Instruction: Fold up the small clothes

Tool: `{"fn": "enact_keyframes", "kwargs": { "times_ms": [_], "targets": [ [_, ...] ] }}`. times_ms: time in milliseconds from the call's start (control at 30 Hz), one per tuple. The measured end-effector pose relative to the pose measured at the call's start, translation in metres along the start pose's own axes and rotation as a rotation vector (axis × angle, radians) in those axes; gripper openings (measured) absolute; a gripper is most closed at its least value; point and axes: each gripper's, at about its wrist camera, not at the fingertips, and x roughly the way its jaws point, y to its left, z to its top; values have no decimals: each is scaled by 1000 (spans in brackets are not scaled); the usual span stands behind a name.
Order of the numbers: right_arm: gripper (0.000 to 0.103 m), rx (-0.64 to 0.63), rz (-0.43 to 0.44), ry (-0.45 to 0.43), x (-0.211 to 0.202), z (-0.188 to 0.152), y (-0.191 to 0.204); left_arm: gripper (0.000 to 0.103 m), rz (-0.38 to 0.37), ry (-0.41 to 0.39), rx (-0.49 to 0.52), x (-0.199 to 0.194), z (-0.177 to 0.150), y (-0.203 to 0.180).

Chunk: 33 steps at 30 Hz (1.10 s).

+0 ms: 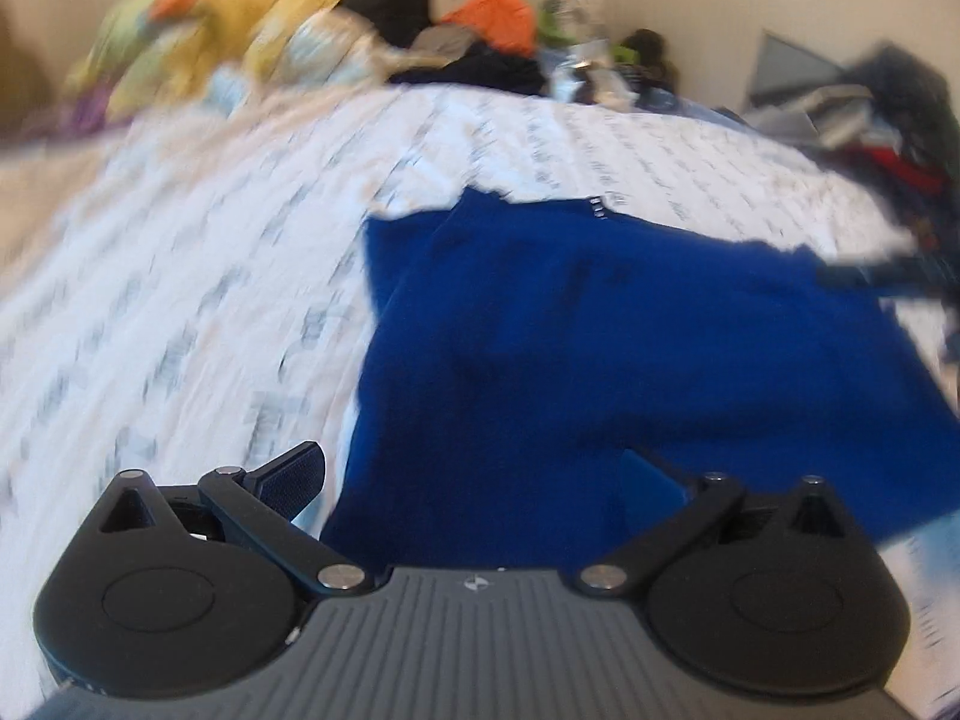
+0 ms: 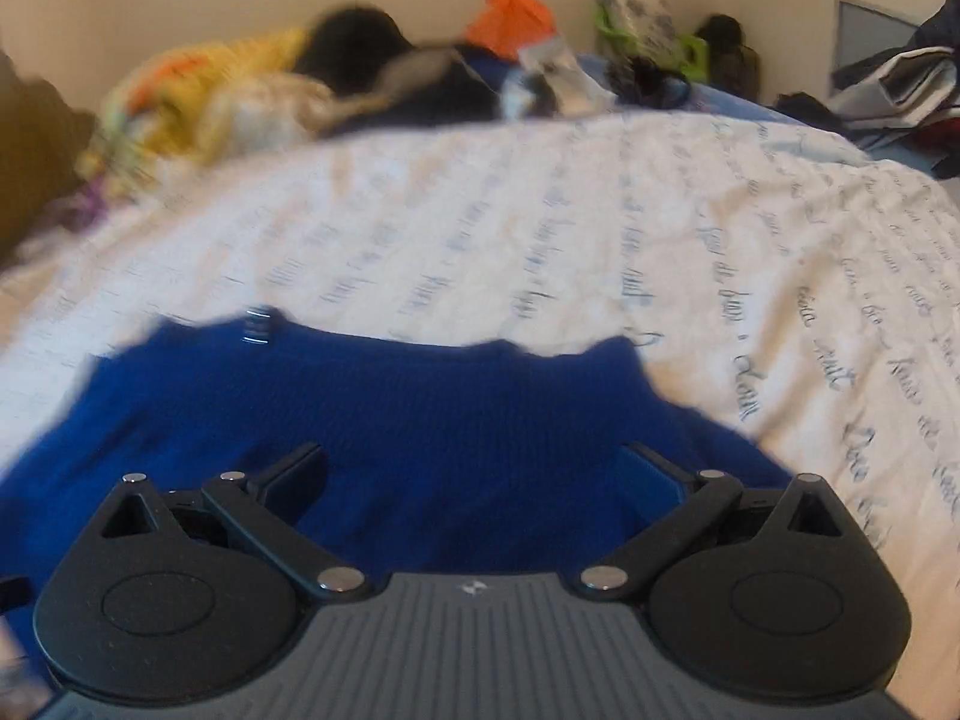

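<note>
While spread on the bed (image 2: 600, 228): blue garment (image 2: 420, 420)
Left gripper (image 1: 474, 480): held wide, empty, above garment
Right gripper (image 2: 474, 480): likewise

The white bedsheet (image 2: 600, 228) carries rows of dark cursive script, running from twelve toward four o'clock in the right wrist view. Blur leaves no word legible. The gripper bodies bear only a small wordless emblem.

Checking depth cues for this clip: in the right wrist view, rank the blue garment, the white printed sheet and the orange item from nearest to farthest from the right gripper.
1. Blue garment, right under the right gripper.
2. White printed sheet, spread beyond it.
3. Orange item, by the far wall.
</note>
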Motion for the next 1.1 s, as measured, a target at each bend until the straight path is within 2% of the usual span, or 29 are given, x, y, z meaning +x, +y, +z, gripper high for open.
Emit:
{"fn": "enact_keyframes", "kwargs": {
  "times_ms": [33,67,133,200,300,367,467,500,567,633,767,833,867,900,933,967,1000,1033,1100],
  "targets": [
    [103,-11,45,3,-9,-8,5,103,-20,29,-83,-1,-2,8],
    [103,-39,64,19,-14,-19,12,103,-28,16,-154,-7,-4,14],
    [103,-129,27,85,-7,-42,20,103,-47,31,-255,-13,-4,19],
    [103,-247,-28,5,-10,-63,24,103,-70,19,-363,-22,-5,25],
    [103,-153,-32,30,-19,-53,25,103,-162,27,-544,-26,-9,37],
    [103,-141,-10,-18,-22,-49,24,103,-221,52,-664,-21,-14,44],
    [103,-146,-28,16,-3,-52,18,103,-255,38,-778,-16,-14,49],
    [103,-177,-27,-38,-3,-59,18,103,-281,38,-815,-12,-15,50],
    [103,-184,-14,-56,-3,-62,17,101,-287,0,-877,-9,-17,51],
    [103,-159,4,-64,-4,-61,13,97,-288,-24,-904,-4,-14,51],
    [103,-145,18,-69,-6,-61,10,90,-233,-78,-877,1,-6,45],
    [103,-140,23,-71,-7,-61,9,64,-171,-78,-805,3,-1,36],
    [103,-136,27,-73,-8,-62,9,56,-135,-78,-775,3,-1,32],
    [103,-132,30,-74,-8,-63,8,42,-108,-74,-757,4,-1,30],
    [103,-127,34,-75,-8,-63,7,33,-85,-70,-734,5,-2,29],
    [103,-123,37,-76,-8,-63,7,29,-66,-70,-716,4,-1,28],
    [103,-120,39,-77,-9,-63,7,17,-48,-69,-706,5,-1,27],
    [103,-119,39,-77,-9,-63,7,10,-34,-64,-693,6,-1,27],
    [103,-122,35,-74,-9,-63,8,8,-17,-65,-647,5,1,23]
  ]
}}
